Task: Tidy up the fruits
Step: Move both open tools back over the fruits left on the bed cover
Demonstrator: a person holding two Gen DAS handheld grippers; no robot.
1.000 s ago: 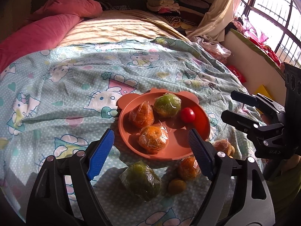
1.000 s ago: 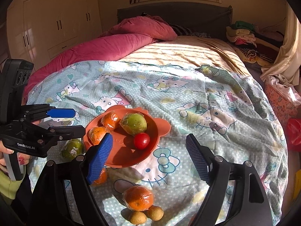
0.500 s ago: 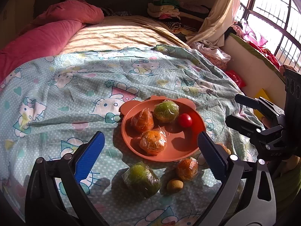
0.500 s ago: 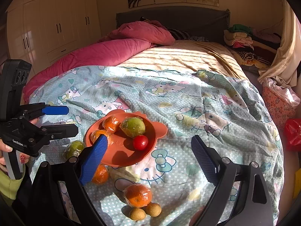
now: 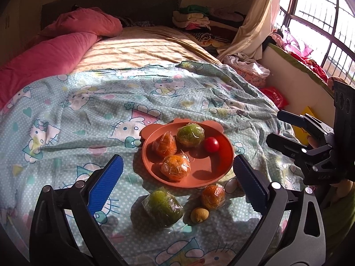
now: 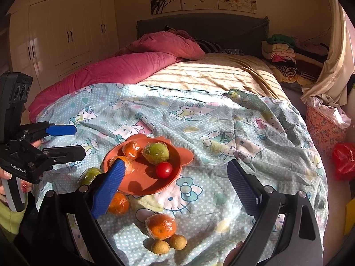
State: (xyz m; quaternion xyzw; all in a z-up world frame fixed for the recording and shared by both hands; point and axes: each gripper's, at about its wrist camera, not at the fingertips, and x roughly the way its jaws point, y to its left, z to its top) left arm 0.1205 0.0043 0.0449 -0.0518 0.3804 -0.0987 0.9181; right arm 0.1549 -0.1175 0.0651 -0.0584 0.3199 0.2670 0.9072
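Note:
An orange bear-eared plate [image 5: 206, 170] [image 6: 137, 186] lies on the blanket. It holds two wrapped oranges [image 5: 175, 167], a wrapped green fruit [image 5: 190, 132] and a red tomato [image 5: 211, 144]. Beside the plate on the blanket lie a wrapped green fruit [image 5: 163, 207], a wrapped orange [image 5: 213, 196] and a small brown fruit [image 5: 199, 215]. The right wrist view shows another wrapped orange [image 6: 160, 225] and two small brown fruits [image 6: 168, 243]. My left gripper [image 5: 177, 186] is open and empty above the near fruits. My right gripper [image 6: 177, 188] is open and empty.
A Hello Kitty blanket [image 5: 88, 115] covers the near half of the bed. A pink duvet [image 5: 44, 55] lies at the far left. Folded clothes [image 6: 279, 51] are stacked by the headboard. A patterned basket [image 6: 324, 130] and a red bag [image 6: 344, 161] sit at the bed's right side.
Both grippers have pulled back and risen, so the plate and fruits look smaller and lower in view. Both stay wide open and empty. No fruit has moved.

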